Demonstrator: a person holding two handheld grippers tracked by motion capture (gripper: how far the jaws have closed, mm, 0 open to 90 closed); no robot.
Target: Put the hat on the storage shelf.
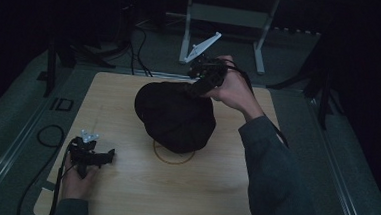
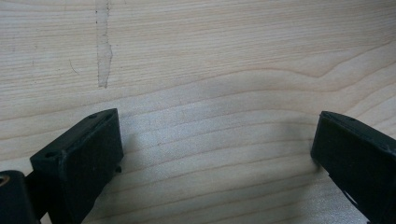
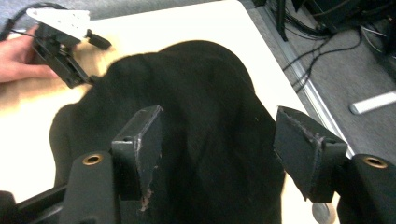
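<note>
A single black garment (image 1: pixel 175 116), a soft rumpled heap of cloth, sits near the middle of the wooden table (image 1: pixel 223 189), a little toward the far side, partly covering a thin circle (image 1: pixel 174 154) drawn on the wood. Around it the tabletop is bare: a wide strip of open wood runs along the near edge, more lies to the left, and a narrower margin is left between the cloth and the far edge.

The right gripper (image 1: pixel 194 87) is held at the far right rim of the heap, angled down toward it. In the right gripper view its jaws stand apart, with the black cloth (image 3: pixel 201 130) spread below and between them; the pads do not press on it. The right hand (image 1: pixel 232 87) comes in over the table's right side, its sleeve (image 1: pixel 274 173) crossing the near right corner.

The left gripper (image 1: pixel 106 156) rests low at the near left of the table, well apart from the garment, held by the left hand (image 1: pixel 76 180). Its jaws are wide apart over bare wood (image 2: pixel 210 70).

Two grippers, one garment, one table. Cables (image 1: pixel 43 143) lie on the floor to the left.
</note>
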